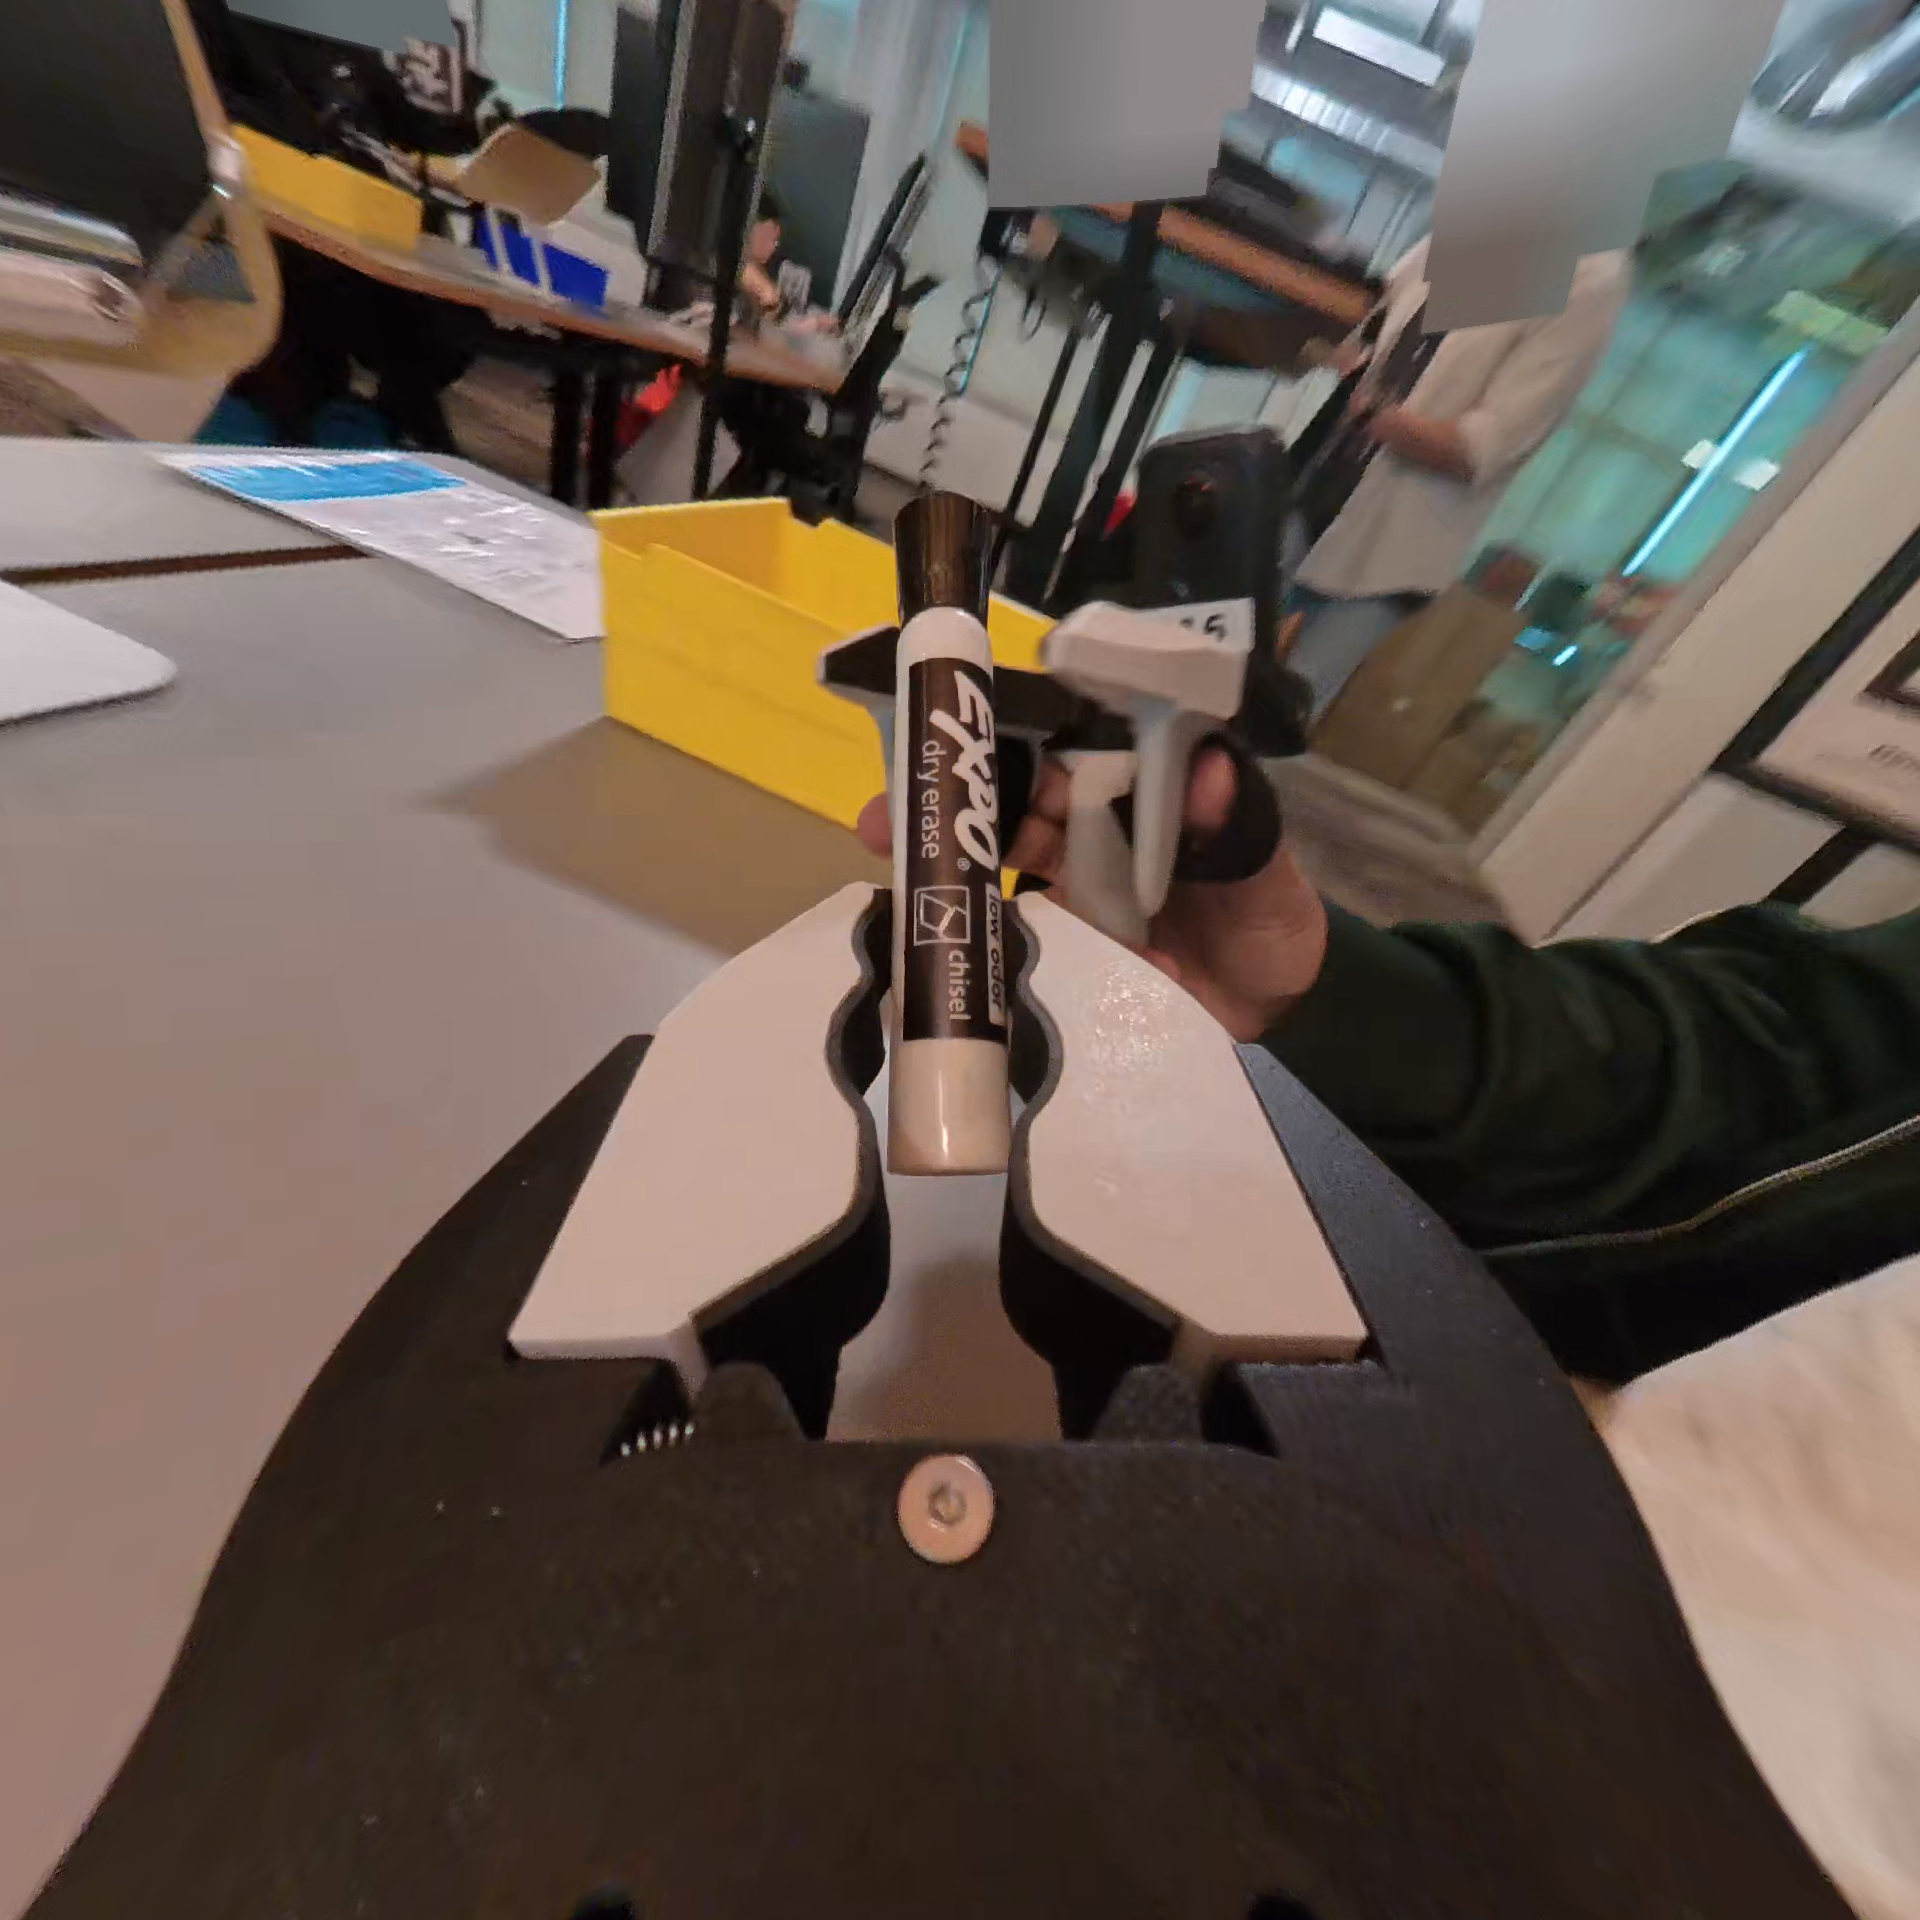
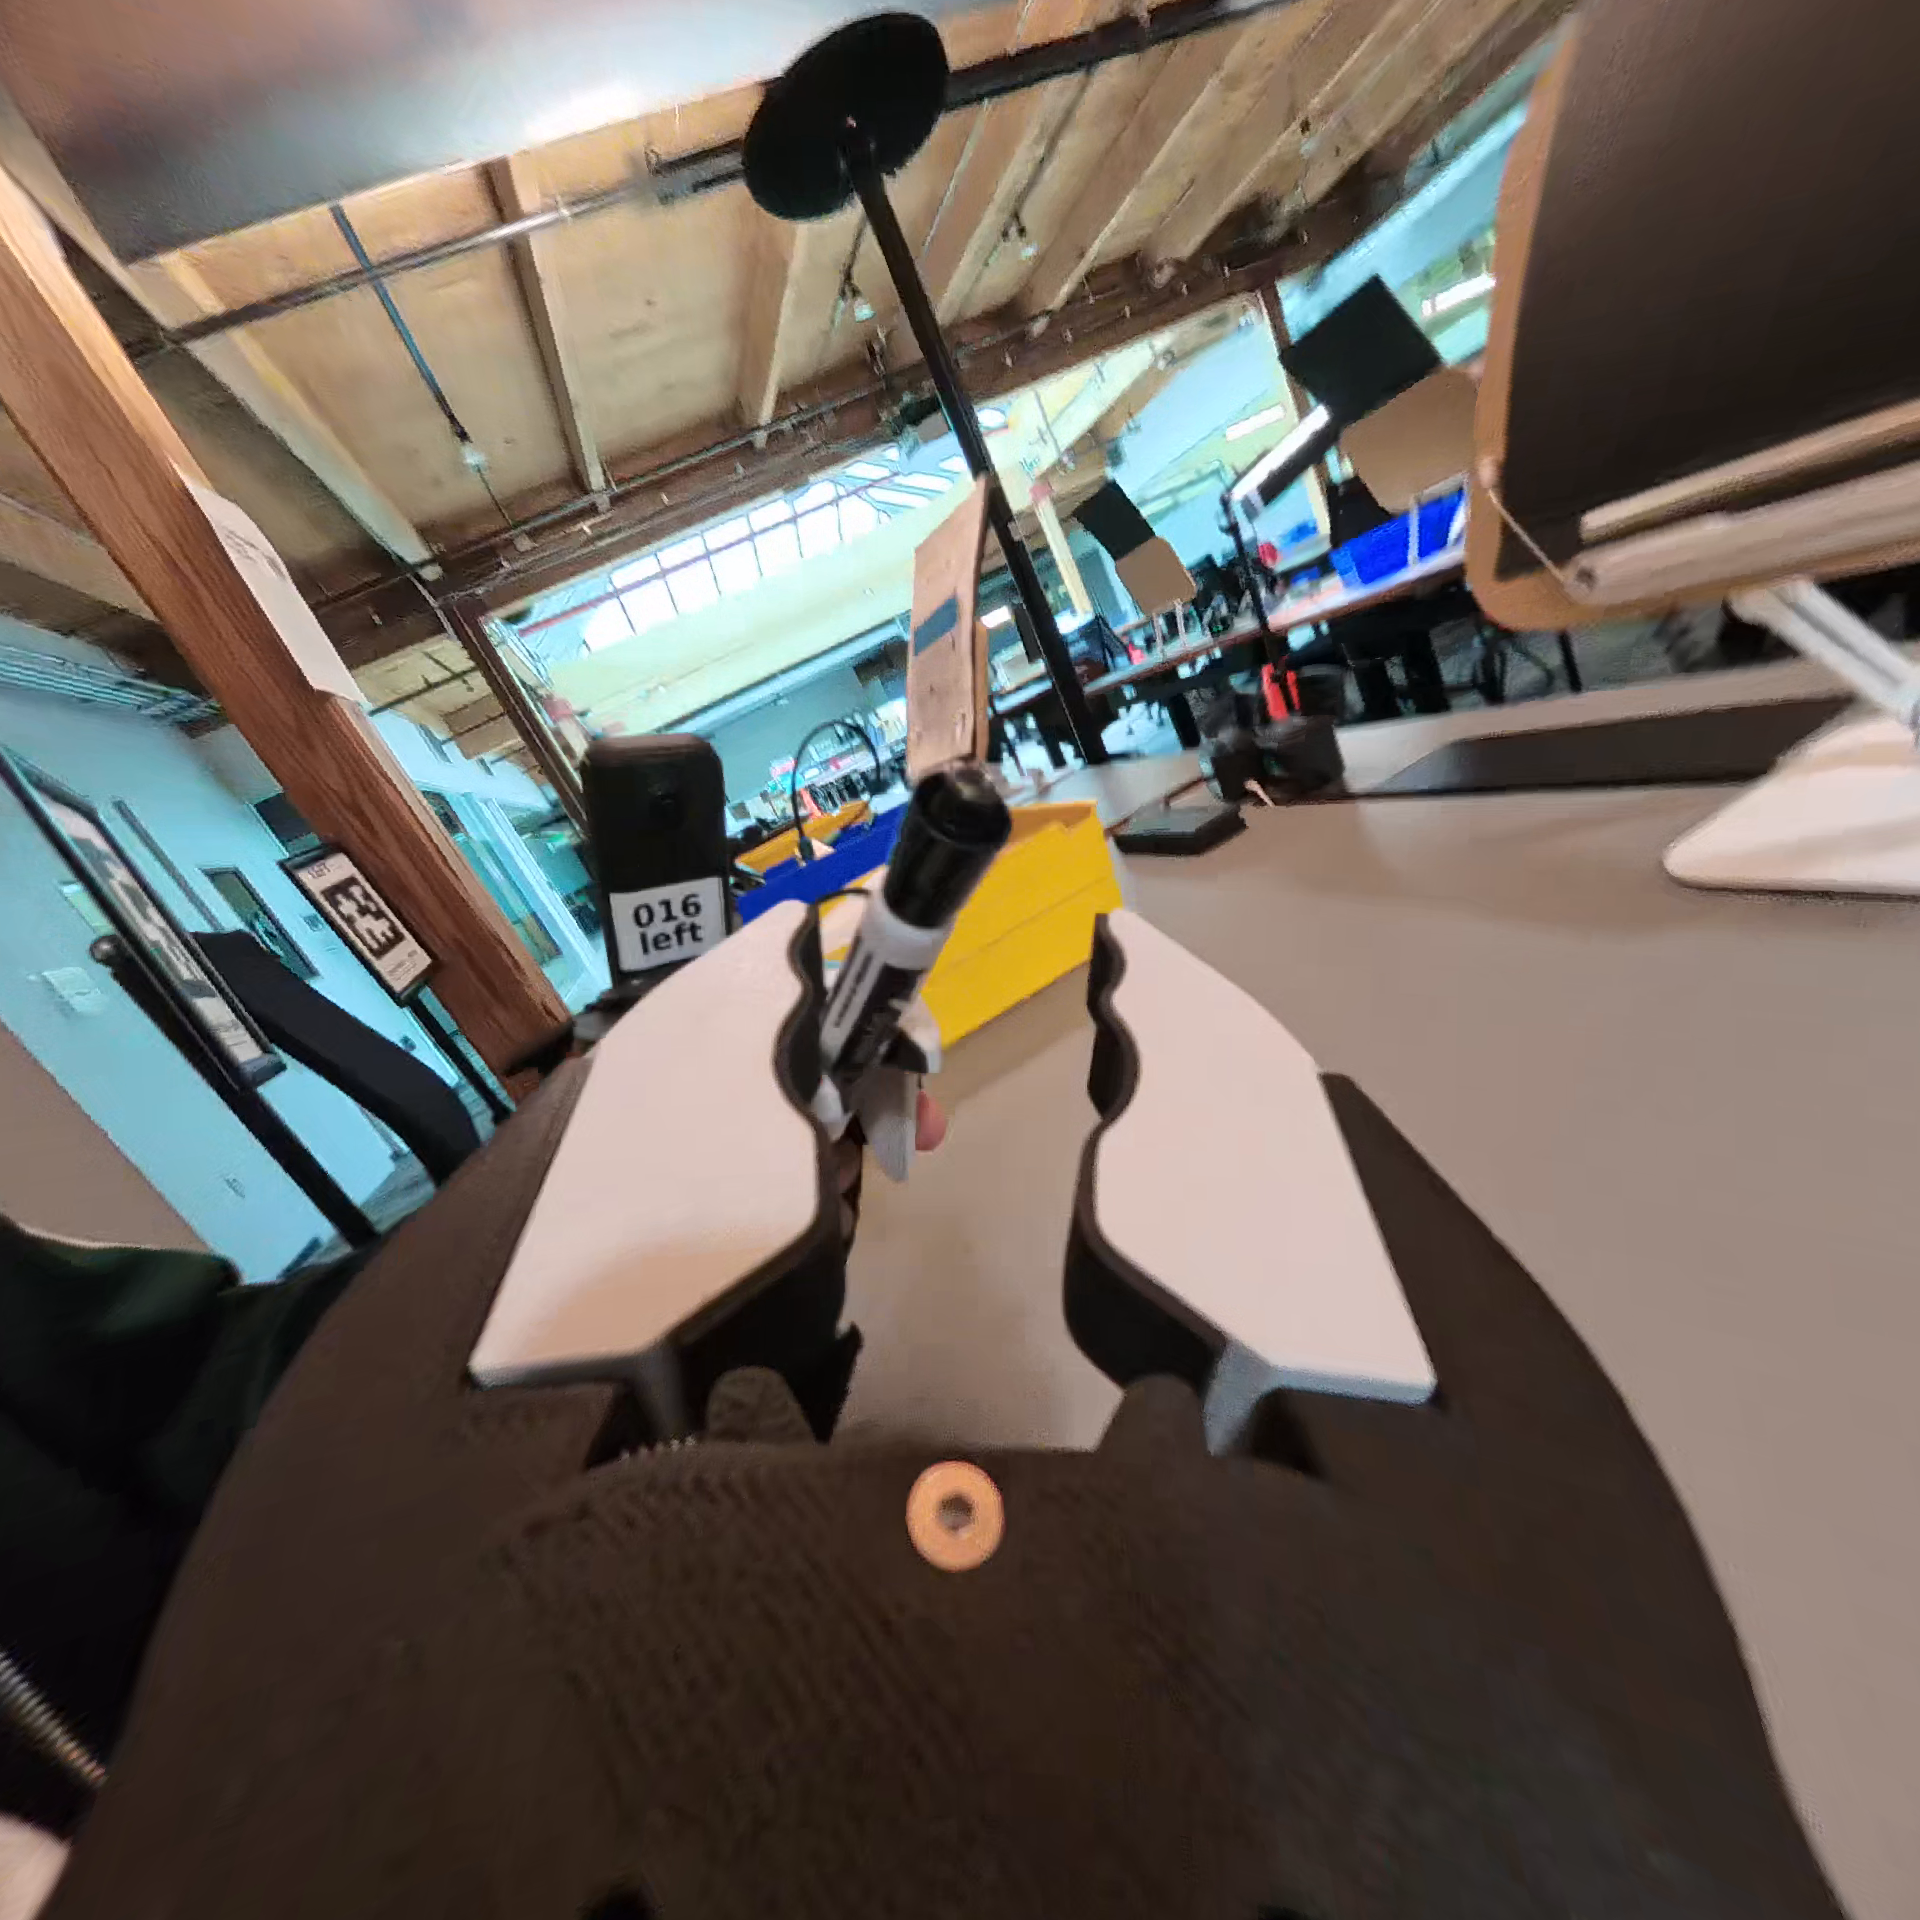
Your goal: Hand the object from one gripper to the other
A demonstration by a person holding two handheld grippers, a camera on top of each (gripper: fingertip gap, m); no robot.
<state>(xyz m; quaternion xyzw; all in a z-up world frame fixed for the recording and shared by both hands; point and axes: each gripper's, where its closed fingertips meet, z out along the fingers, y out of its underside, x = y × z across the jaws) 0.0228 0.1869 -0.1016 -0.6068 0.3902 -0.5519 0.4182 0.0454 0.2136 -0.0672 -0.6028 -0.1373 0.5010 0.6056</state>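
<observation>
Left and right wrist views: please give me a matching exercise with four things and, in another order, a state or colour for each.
Things:
1. marker
2. left gripper
3. right gripper
4. bin

States or colours:
a. open
b. yellow
c. black cap, white barrel
d. shut on the marker

Pairs: 1-c, 2-d, 3-a, 4-b.

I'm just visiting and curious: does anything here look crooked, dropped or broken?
Nothing stands out. The marker stands nearly upright, clamped in the left gripper, black cap up, above the table. The right gripper is open beside it.
</observation>
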